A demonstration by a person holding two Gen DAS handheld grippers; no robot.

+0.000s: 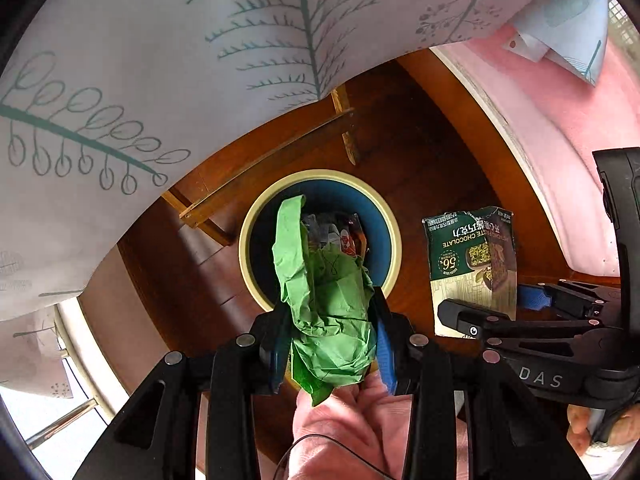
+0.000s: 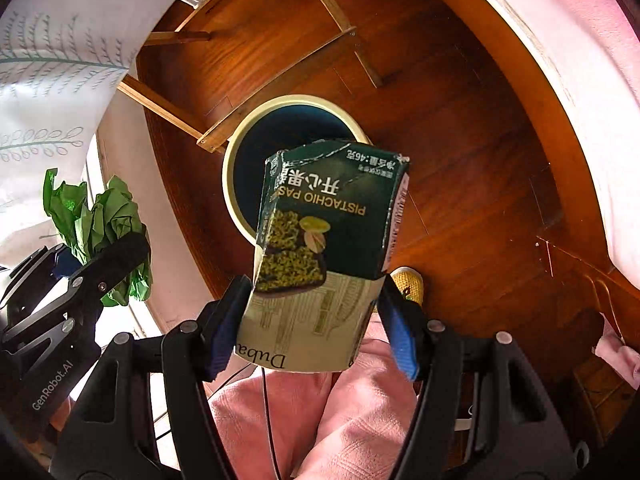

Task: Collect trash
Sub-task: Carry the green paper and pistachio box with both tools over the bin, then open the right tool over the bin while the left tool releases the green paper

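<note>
Left hand-held gripper (image 1: 334,344): fingers pinching the crumpled green paper (image 1: 324,308), blue pads pressed into both sides of the wad. A loose strip of the paper sticks up ahead of the fingertips. Trash bin (image 1: 394,240) sits directly ahead of and below this gripper on the wooden floor (image 1: 420,152); cream rim, dark blue inside, some wrappers (image 1: 344,236) already at the bottom.

Right hand-held gripper (image 2: 316,328): fingers clamped on the chocolate box (image 2: 316,240), one pad on each side of its lower end. Box is dark green and cream, crushed and torn at the far end, print upside down, tilted slightly. It overlaps the near rim of the bin from this view, so the bin (image 2: 240,152) is just ahead and below.

Cross-view: from the right wrist, the left gripper with the paper is off to the left (image 2: 100,236), near but apart. From the left wrist, the right gripper and box are to the right (image 1: 472,268).

Around: leaf-print white cloth (image 1: 160,60) to the left of and above both grippers, wooden frame legs (image 2: 280,52) on the floor beyond the bin, pink clothing (image 2: 312,412) under the grippers, yellow shoe (image 2: 410,280) just right of the box.
</note>
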